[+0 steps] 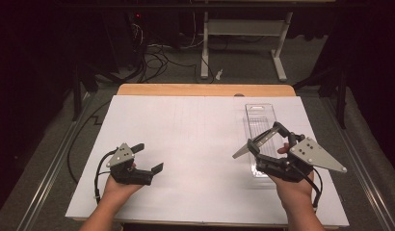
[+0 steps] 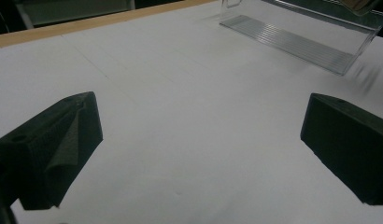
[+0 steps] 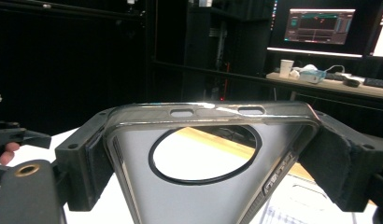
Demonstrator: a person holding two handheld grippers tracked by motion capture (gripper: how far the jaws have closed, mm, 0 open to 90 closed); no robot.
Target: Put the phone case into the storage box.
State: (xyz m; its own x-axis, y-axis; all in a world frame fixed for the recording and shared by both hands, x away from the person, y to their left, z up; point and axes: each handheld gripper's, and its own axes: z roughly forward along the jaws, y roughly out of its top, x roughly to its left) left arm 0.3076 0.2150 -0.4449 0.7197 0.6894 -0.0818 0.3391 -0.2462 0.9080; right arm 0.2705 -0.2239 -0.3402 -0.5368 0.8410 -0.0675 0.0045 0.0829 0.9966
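My right tongs (image 1: 269, 139) pinch a clear phone case (image 3: 203, 158) by its edges, lifted above its plastic tray (image 1: 257, 115), while my left tongs (image 1: 146, 158) hover spread over the worktop (image 1: 195, 130), free to assist.

This is a dim lab or test room: a lit monitor (image 3: 319, 25) glows over a cluttered side bench (image 3: 329, 84), cables (image 1: 154, 60) tangle on the grey carpet beneath a white desk frame (image 1: 243, 29), and black curtains close it in.
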